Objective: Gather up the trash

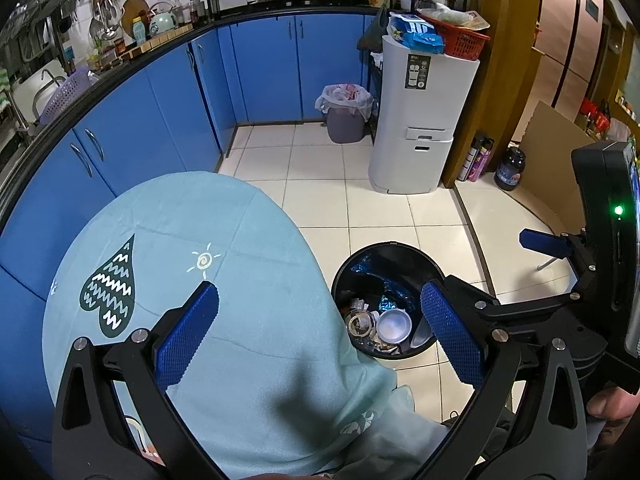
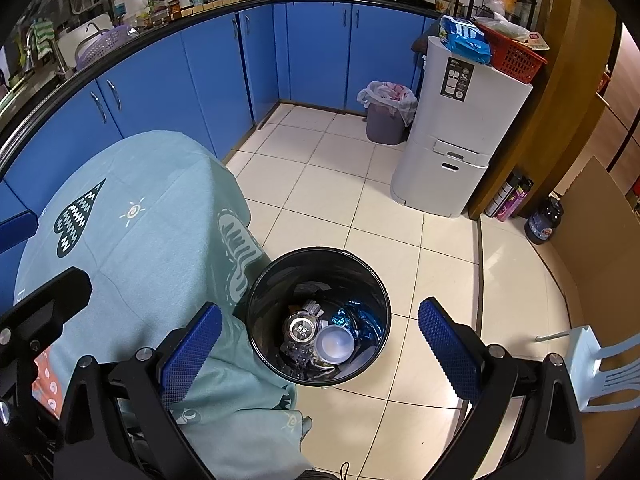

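Right wrist only: chair (image 2: 600, 372) beside bin (image 2: 318, 320).

Table: draped in a light teal cloth (image 2: 152, 240) printed with a dark heart and a small sun, under and left of the right gripper's left finger; nothing on its top.
Floor: cream tiles (image 2: 340, 184).
On floor, below the gripper: black bin (image 2: 256, 300).
Ahead: lined grey bin (image 2: 384, 124), white cabinet (image 2: 448, 176).
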{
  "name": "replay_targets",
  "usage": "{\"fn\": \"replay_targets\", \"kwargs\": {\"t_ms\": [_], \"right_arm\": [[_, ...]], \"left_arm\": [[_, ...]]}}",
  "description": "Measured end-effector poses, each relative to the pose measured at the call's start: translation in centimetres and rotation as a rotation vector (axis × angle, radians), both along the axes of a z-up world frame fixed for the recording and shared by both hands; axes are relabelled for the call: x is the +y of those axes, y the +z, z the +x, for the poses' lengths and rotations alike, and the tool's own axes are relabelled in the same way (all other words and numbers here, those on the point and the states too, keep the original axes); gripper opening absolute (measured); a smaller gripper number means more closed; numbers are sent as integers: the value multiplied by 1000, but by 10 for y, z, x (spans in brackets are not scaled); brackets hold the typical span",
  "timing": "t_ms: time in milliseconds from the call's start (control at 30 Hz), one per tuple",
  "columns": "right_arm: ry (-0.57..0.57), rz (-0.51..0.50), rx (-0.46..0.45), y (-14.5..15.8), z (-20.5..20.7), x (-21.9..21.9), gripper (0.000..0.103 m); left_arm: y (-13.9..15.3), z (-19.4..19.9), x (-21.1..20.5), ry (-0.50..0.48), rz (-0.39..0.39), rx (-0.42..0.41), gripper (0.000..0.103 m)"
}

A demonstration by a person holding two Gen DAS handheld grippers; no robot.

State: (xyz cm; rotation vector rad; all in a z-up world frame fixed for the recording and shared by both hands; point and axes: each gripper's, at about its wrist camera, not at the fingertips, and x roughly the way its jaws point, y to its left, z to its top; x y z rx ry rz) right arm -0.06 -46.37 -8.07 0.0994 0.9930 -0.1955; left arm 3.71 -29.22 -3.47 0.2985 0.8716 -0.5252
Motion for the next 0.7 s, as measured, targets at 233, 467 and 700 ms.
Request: {"fn": "replay_targets", "kwargs": {"t_ms": [233,467,700], "right_arm": [[2,1,4,-1,1,1,96],[4,1,3,-2,2,3,96],[5,0,4,-3,1,2,96]], "left_arm": [[5,-2,1,-25,-39,-7,100],[3,-4,-1,-22,-11,-25,100],[-2,-3,0,-23,-3,-2,100]]}}
